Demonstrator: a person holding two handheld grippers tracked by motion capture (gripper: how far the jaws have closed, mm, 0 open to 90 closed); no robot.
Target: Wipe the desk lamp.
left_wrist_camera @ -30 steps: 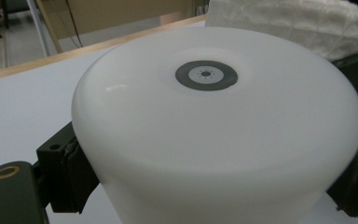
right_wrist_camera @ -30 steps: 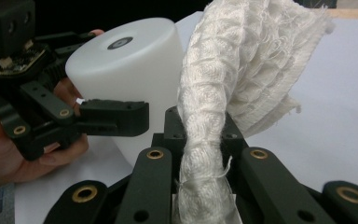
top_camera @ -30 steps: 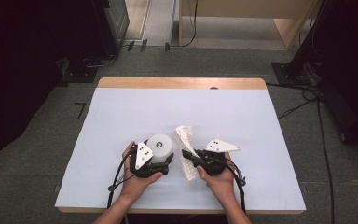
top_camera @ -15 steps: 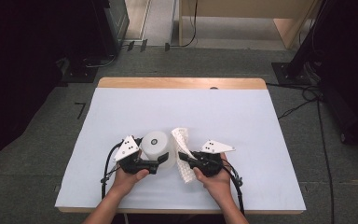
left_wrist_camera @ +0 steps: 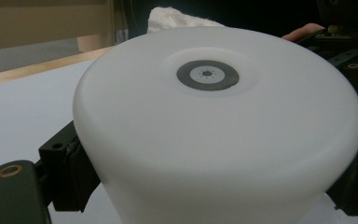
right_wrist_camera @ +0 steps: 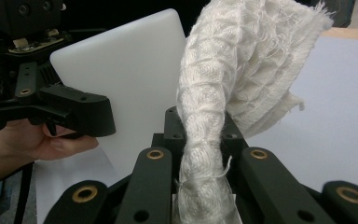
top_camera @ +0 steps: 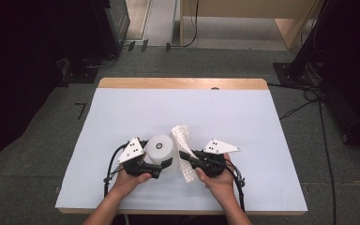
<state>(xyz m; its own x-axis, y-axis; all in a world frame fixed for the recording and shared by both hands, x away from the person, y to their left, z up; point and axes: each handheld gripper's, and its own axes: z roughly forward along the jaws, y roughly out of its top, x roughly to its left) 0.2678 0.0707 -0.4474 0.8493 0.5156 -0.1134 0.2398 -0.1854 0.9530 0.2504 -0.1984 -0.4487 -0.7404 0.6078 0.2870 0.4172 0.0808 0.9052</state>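
Observation:
My left gripper is shut on a white plastic cup that stands upside down on the table, a grey round mark on its base. Its black jaws clamp the cup's wall from both sides. Just right of it, my right gripper is shut on a white waffle-weave cloth. The cloth rises bunched from between the right gripper's jaws and leans against the cup. In the right gripper view, the left gripper and its hand sit at the left.
A pale sheet covers the table, with a wooden strip along the far edge. Both hands work near the front edge. Cables trail from the grippers. Dark equipment and wires stand on the floor behind.
The left gripper's body has swung leftward around the cup while the cup stays put. The cloth has shifted slightly left, closer to the cup. The right hand has hardly moved.

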